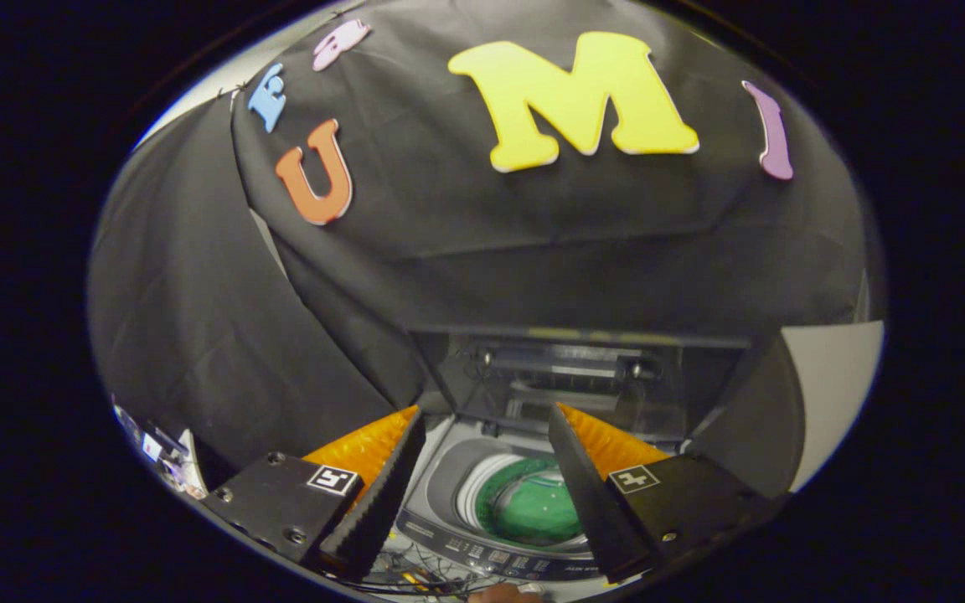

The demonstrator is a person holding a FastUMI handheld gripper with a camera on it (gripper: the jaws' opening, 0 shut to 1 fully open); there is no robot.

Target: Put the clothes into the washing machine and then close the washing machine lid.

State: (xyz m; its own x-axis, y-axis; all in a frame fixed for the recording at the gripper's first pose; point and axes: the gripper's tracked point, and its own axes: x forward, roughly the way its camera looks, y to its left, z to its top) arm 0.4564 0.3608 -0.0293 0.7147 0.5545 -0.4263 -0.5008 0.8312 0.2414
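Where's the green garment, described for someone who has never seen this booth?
Find the grey top-loading washing machine below the black cloth wall, its dark lid raised at the back. Look down into its round white-rimmed drum: the green garment lies inside, seen between the open tongs, which hold nothing. It is the one green thing among grey and white.

No legible text or labels.

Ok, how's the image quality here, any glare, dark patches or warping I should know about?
Gripper view: fisheye bends the washing machine and raised lid; dim booth, the lid shadowy with faint reflections; the green cloth in the drum well lit; open gripper fingers sharp.
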